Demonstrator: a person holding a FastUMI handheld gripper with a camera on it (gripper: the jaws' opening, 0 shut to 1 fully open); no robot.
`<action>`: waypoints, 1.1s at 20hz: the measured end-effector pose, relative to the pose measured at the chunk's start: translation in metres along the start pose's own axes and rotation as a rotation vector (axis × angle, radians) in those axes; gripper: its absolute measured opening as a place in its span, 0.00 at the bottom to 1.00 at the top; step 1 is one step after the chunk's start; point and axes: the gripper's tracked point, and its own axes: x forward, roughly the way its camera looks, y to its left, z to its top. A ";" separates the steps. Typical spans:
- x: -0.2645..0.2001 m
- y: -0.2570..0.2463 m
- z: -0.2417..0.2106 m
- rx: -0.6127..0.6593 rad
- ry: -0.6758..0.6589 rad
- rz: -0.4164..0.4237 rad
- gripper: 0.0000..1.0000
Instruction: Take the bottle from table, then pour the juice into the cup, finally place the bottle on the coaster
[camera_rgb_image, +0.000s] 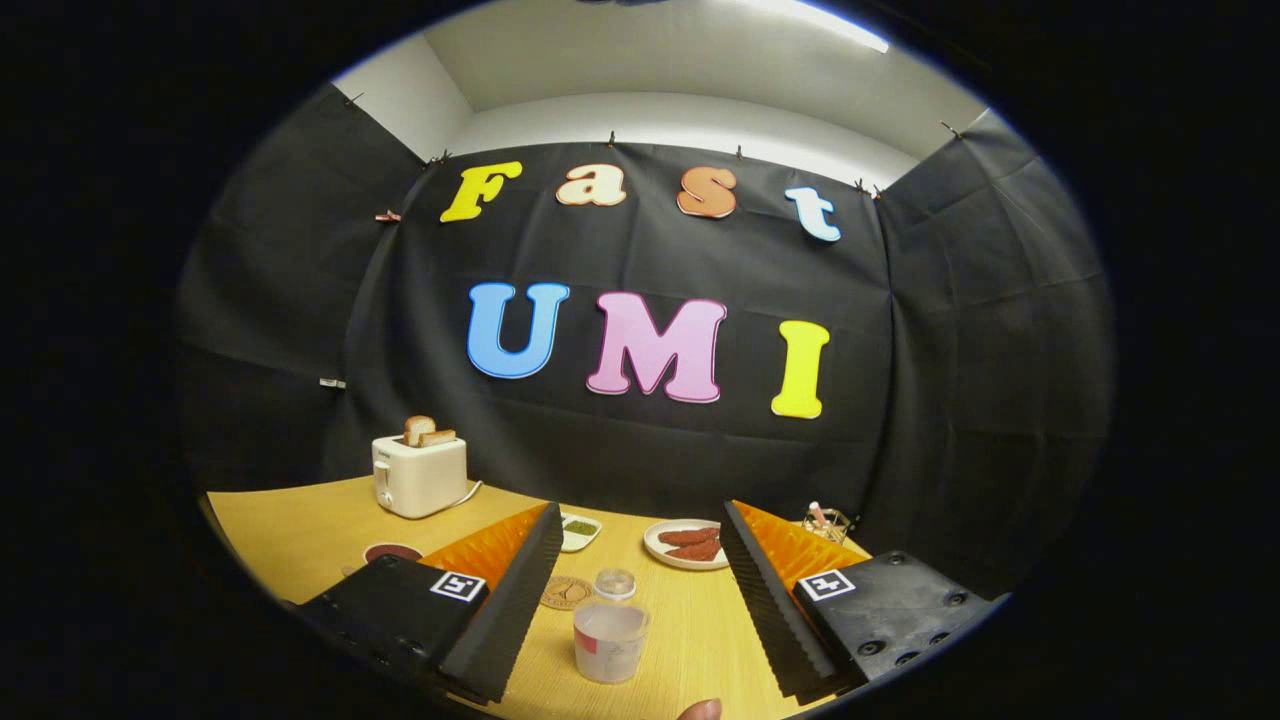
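Fingers of the gripper (635, 590) stand wide apart with nothing held, flanking the cup (610, 640) on the table (300, 530). Just beyond the cup sit a small clear bottle (615, 583) and a round coaster (567, 592), seemingly grouped for short pouring moves. Farther beyond the cup stands a toaster (420, 475).

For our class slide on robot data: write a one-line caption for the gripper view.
Open fingers frame a clear cup on a wooden table, toaster behind.
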 end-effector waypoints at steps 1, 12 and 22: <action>0.003 0.002 -0.013 -0.001 0.010 0.002 0.97; 0.017 0.008 -0.141 0.041 0.127 -0.028 0.97; 0.040 0.014 -0.162 0.078 0.158 -0.058 0.90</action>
